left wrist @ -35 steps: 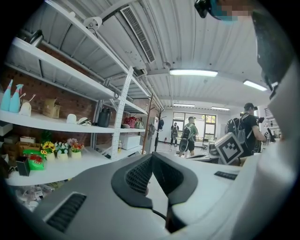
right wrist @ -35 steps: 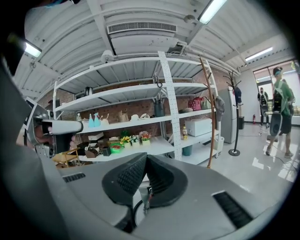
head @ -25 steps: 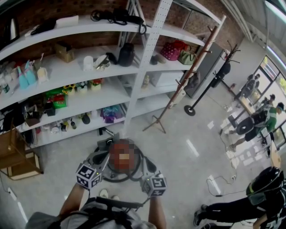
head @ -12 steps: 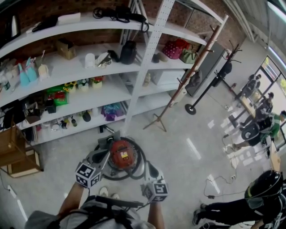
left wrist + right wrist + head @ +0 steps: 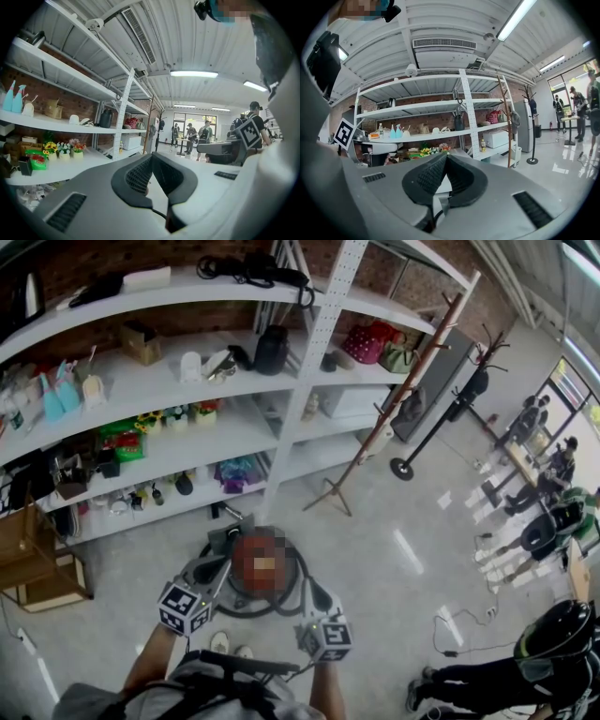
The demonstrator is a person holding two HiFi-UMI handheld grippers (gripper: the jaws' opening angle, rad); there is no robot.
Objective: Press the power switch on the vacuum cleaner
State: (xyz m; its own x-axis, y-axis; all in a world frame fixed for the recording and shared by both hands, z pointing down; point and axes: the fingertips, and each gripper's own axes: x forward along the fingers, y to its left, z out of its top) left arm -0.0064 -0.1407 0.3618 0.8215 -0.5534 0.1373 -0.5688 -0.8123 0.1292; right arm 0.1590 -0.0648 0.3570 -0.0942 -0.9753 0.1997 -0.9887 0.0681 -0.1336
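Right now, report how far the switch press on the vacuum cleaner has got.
Nothing looks done: no press shows. In hand: the left gripper and right gripper, both shut and empty, are held one at each side of the vacuum cleaner on the floor. Left: reach the switch, which the head view does not show, and push it.

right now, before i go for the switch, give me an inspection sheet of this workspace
surface: glossy pale floor
job's things: vacuum cleaner stands on the floor between the grippers; its switch is hidden under a blur patch
clutter: stocked shelves, wooden coat stand, brown boxes at left
grippers: left gripper and right gripper both shut, nothing between the jaws
cables: dark hose looped round the vacuum cleaner; loose cord on the floor at right
surroundings: people at far right, another at lower right
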